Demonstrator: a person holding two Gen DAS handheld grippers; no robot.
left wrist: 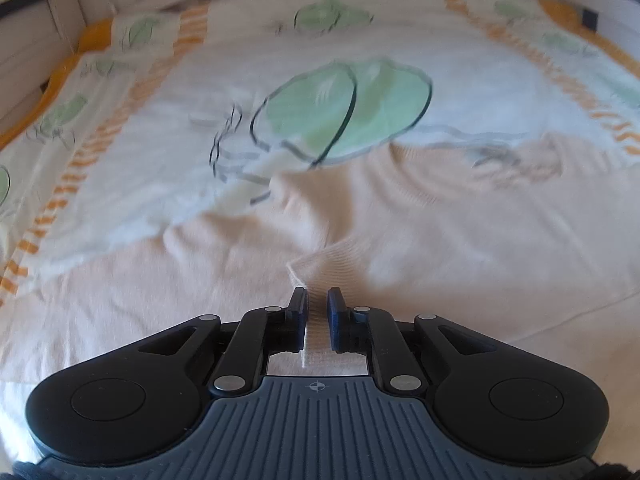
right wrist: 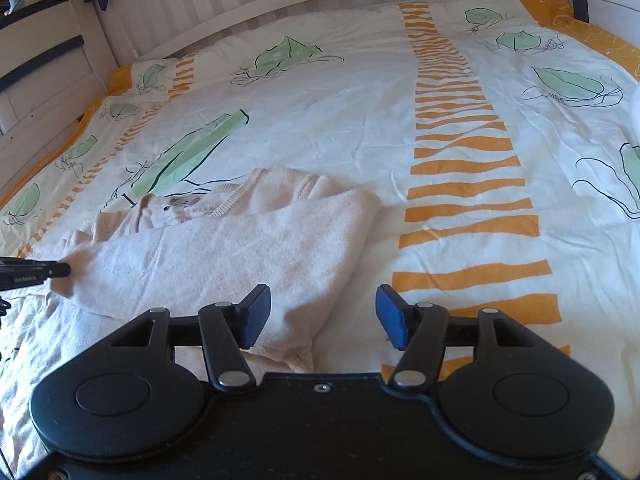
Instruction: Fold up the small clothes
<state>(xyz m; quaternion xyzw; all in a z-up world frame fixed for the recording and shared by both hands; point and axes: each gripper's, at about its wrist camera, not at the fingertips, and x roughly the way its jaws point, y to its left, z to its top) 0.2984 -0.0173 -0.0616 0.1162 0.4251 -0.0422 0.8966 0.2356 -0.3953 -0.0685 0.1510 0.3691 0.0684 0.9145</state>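
Left wrist view: my left gripper (left wrist: 318, 312) pinches the sweater (left wrist: 400, 220) cuff mid-fold; my right gripper (right wrist: 320, 316) gapes empty. Next, I lay the sleeve down.

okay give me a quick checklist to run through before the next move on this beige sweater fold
1. Left gripper pinching the sweater cuff: ok, ribbed edge sits between nearly shut pads.
2. Right gripper released: ok, jaws wide, pads press nothing.
3. Sleeve laid across the body: ok, it crosses over in the right wrist view.
4. Collar visible: ok, not covered.
5. Bedspread beside the sweater free of other clothes: ok.
6. Far sleeve position: cannot tell.
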